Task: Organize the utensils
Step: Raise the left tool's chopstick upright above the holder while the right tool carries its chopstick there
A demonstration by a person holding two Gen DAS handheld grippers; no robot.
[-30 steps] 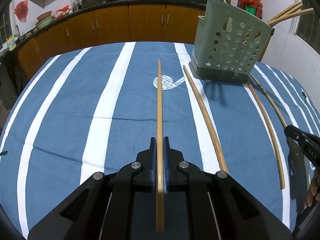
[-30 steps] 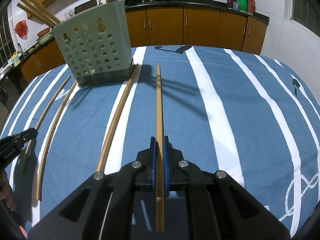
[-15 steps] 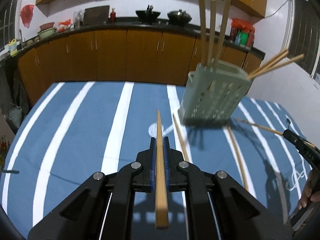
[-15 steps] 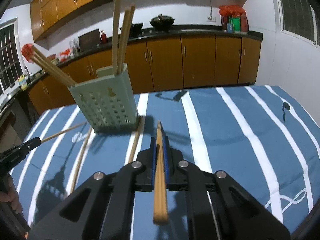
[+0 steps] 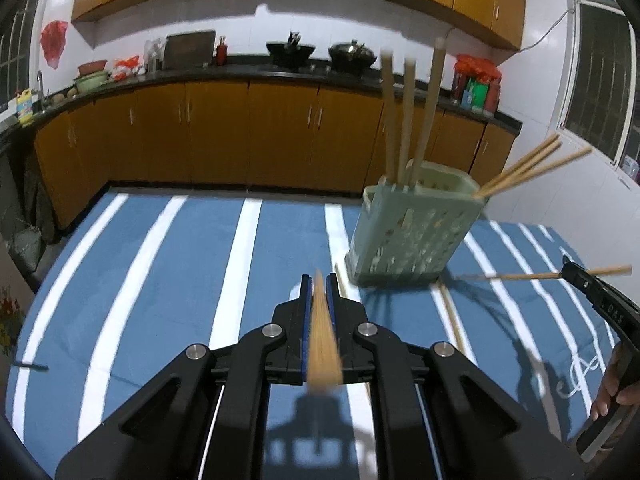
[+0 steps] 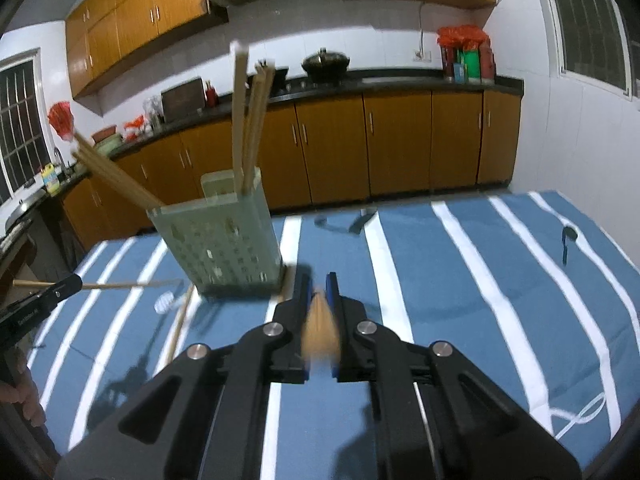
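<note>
**A:** What does your left gripper (image 5: 319, 280) have?

**B:** It is clamped on a chopstick (image 5: 322, 340). The stick runs straight along the gap between the two pads and is blurred, so I can only see a short stretch of it. I hold it up above the tabletop (image 5: 168, 280), which wears a blue cloth with white stripes.

**A:** And ahead of that gripper?

**B:** The holder (image 5: 412, 228) stands ahead and to the right, a pale green box with holes in its walls. Three chopsticks stand nearly upright in its far part, and a few more lean out over its right corner. Two loose sticks (image 5: 450, 312) lie flat on the cloth: one between my gripper and the holder's base, another just right of that base.

**A:** Now the right side?

**B:** My right gripper (image 6: 319, 280) is clamped on a second chopstick (image 6: 320, 332), also blurred and also lying along the pads, clear of the cloth. From here the holder (image 6: 224, 240) sits ahead and to the left. A loose stick (image 6: 180, 320) lies on the cloth left of the gripper, below the holder.

**A:** Can each gripper see the other?

**B:** Yes. At the far left of the right view, the left gripper's tip shows with its chopstick sticking out level to both sides, its point toward the holder. The left view shows the same of the right gripper at its far right edge.
</note>
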